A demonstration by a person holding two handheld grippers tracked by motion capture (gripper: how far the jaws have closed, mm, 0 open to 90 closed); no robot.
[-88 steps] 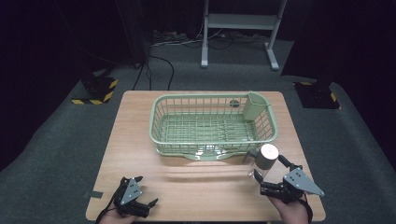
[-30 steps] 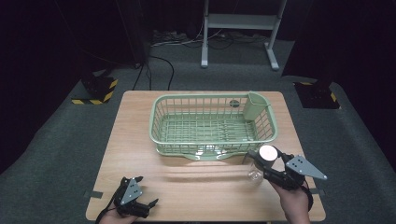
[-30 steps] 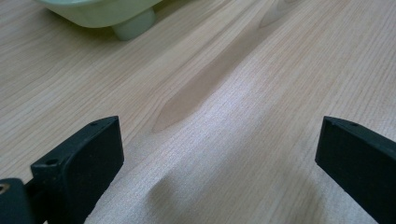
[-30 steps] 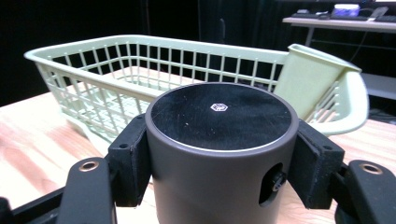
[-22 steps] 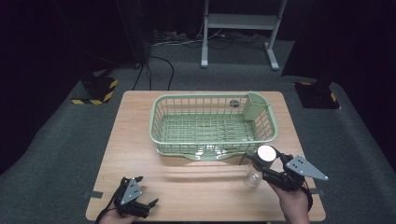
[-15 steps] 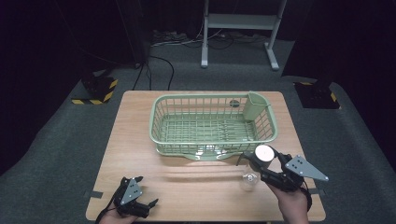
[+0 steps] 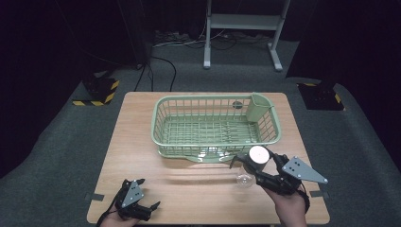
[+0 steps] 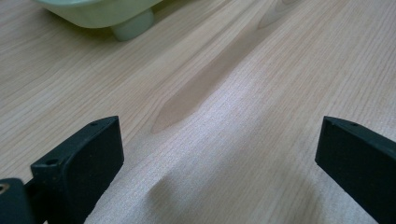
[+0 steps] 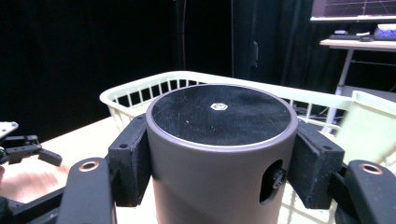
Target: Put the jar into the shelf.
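Note:
My right gripper (image 7: 257, 163) is shut on a dark grey cylinder (image 9: 223, 140) with a flat round end, just in front of the green wire basket (image 7: 156, 124) at the table's front right. In the high view the cylinder (image 7: 258, 155) leans, and a clear rounded glass-like part (image 7: 244, 179) shows below it near the table top. Both pads (image 9: 128, 158) press the cylinder's sides. The left gripper (image 7: 141, 208) rests at the front left edge, open, with bare wood between its jaws (image 8: 215, 154).
The basket's rim (image 9: 140, 88) stands just beyond the held cylinder, with a solid green cup compartment (image 7: 258, 106) in its far right corner. One basket foot (image 8: 133, 28) shows ahead of the left gripper. Floor cables and a white stand lie beyond the table.
The right gripper has tilted the cylinder and carried it slightly left along the basket's front; the clear part now shows beneath it. The left gripper has not moved.

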